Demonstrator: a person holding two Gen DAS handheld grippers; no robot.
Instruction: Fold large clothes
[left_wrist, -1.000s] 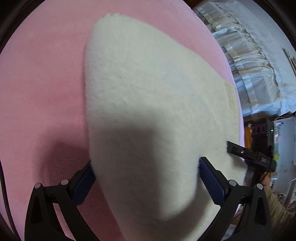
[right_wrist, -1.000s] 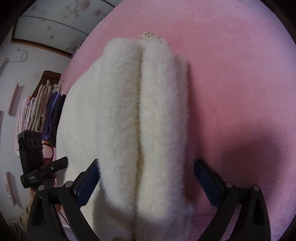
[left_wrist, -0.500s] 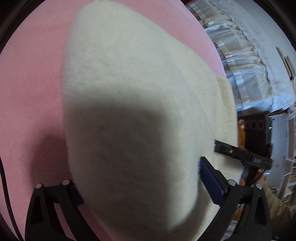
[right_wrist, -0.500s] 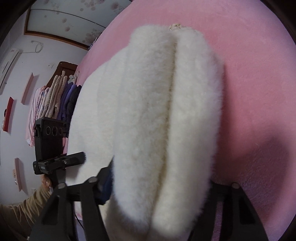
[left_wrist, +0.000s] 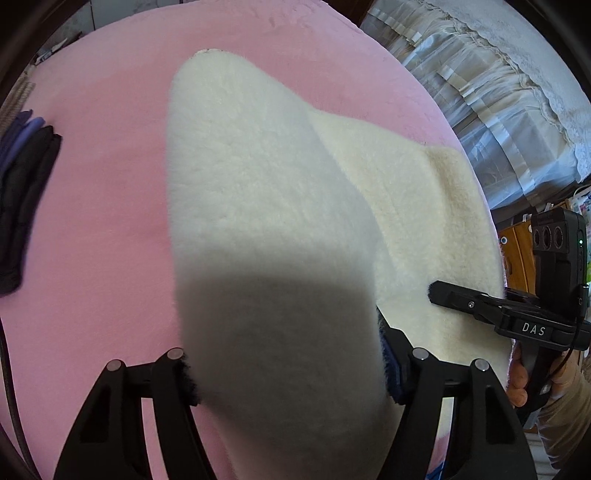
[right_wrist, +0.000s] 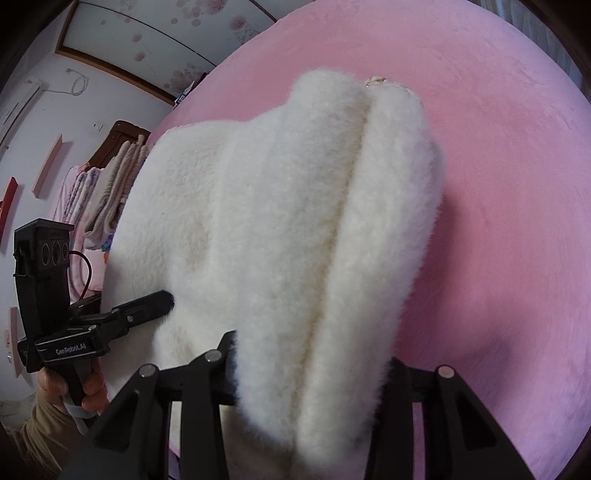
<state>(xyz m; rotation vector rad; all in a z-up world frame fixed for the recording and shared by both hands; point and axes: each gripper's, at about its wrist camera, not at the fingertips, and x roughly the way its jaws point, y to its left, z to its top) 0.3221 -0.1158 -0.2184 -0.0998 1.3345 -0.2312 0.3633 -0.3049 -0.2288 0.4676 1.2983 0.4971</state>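
You've got the white fleece garment (left_wrist: 266, 206) gripped on both sides and lifted off the pink bed (left_wrist: 92, 229), so you're mid-fold, not finished. Your left gripper (left_wrist: 284, 373) has its fingers (left_wrist: 391, 365) pinching a thick, shadowed bunch of fleece that fills the whole gap between them and runs forward from the tips to a far corner. Your right gripper (right_wrist: 310, 384) is pinching a doubled edge: two plump rolls of the garment (right_wrist: 332, 221) sit side by side between its fingers (right_wrist: 229, 354), running straight ahead to a small tag at the far end.

As I read it, one fold is already in. Off to the right of your left fingers, a second layer lies flatter on the bed. What's left looks like carrying this held edge across, laying it down, squaring it and probably folding again.

Against a second ago, both pairs of fingers have closed. They stood wide with blue pads showing beside the fleece; now the pile swallows the pads. Half a second ago the fleece bulged close to both lenses; it has dropped back, showing more bed.

To the left of your left fingers, the dark folded clothes (left_wrist: 22, 206) have come into view at the bed's edge.
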